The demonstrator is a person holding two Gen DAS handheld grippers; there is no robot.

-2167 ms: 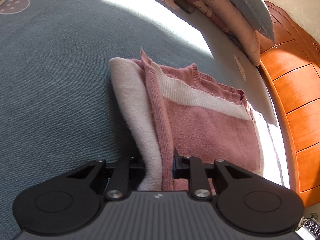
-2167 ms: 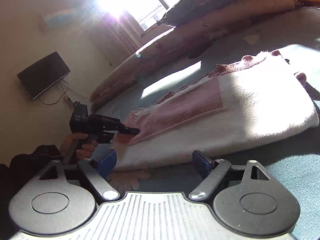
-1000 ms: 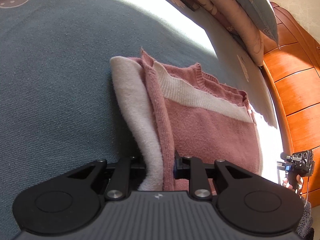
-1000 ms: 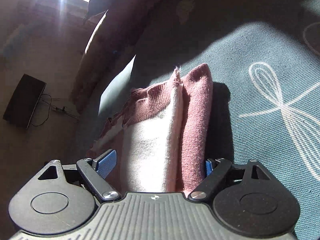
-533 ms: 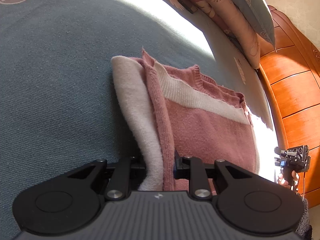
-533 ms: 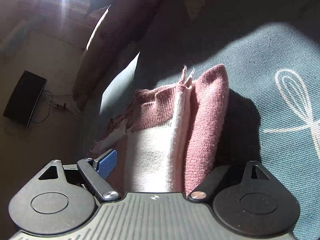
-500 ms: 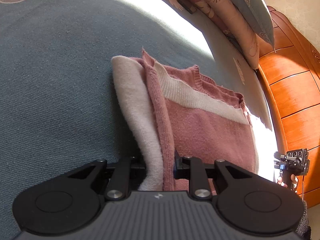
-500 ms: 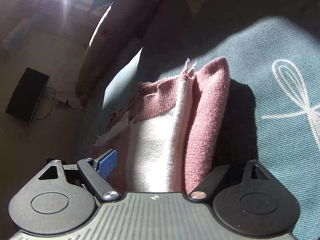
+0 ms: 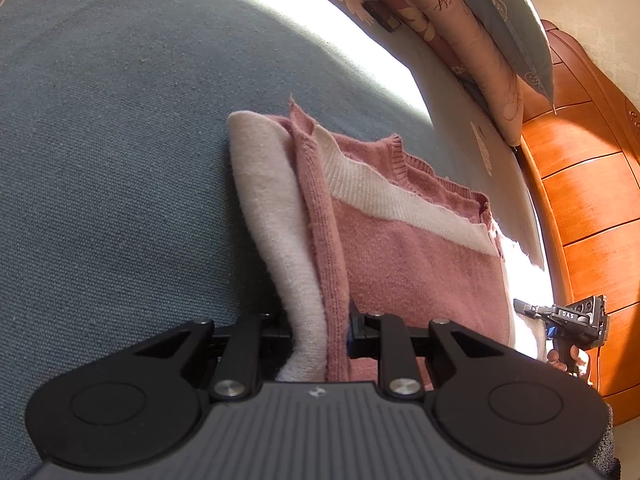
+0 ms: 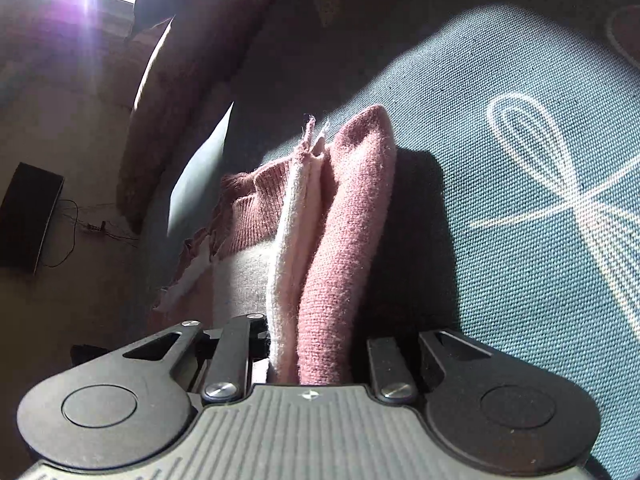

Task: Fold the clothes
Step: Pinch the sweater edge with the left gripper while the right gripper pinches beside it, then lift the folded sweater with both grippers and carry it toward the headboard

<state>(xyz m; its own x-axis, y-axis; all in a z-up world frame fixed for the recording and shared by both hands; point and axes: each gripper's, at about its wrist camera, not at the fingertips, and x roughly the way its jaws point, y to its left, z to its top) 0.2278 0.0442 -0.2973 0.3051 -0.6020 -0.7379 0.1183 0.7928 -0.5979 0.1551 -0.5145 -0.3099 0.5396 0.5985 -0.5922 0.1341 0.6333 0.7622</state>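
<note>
1. The left gripper is clenched on the near end of the sweater, a cream and a pink layer bunched upright between its jaws. From this claw the garment runs straight ahead and off to the right across the blue bedspread.
2. The sweater lies partly folded on the bed, pink panel and cream rib band up, its ribbed edge toward the pillows. Its long axis runs from the left claw's corner toward the sunlit far corner beside the wooden bed frame.
3. At that far corner the right gripper reaches in, a hand beneath it.
4. In its own view the right gripper is closing its jaws, and a thick pink and cream fold of sweater stands pinched between them, stretching away toward the left hand's end.
5. Each hand thus has one end of the same long edge; neither is nearer. The coming fold likely depends on carrying that edge over together.
</note>
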